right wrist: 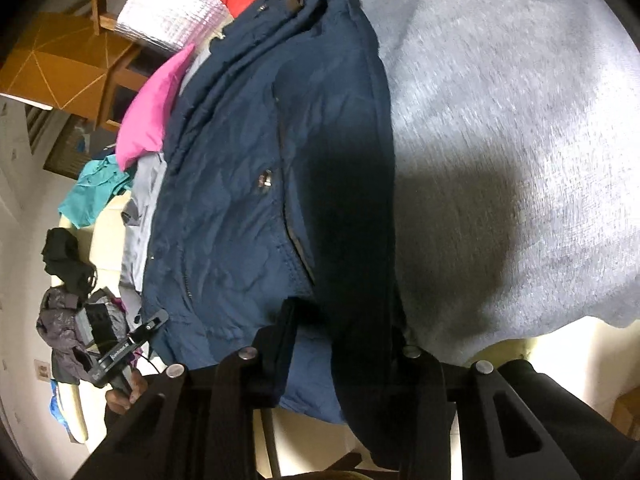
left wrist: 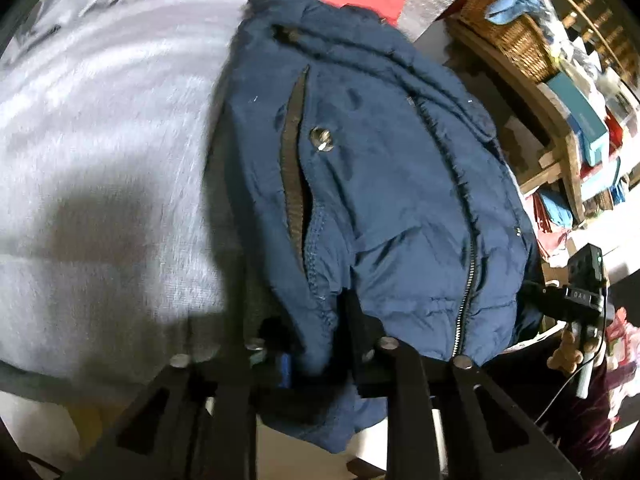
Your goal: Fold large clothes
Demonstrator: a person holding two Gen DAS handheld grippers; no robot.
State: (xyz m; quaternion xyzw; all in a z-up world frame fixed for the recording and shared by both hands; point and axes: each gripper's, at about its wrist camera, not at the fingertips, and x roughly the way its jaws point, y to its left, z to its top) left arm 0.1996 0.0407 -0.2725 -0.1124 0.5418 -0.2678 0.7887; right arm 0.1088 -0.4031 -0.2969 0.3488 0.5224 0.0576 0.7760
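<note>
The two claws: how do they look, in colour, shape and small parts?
Both are matte black. The left claw and the right claw each have angular arms with long cut-out slots and round silver pivot pins. Seen from the other side, each carries a black box-shaped unit with a thin cable; one shows a small green light.

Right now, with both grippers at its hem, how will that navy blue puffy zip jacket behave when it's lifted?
The navy blue puffy zip jacket will probably sag between the grips: its hem already droops off the edge. The quilted padding suggests bulky but light. The smooth shell may slip, so the left gripper and right gripper need firm bites.
</note>
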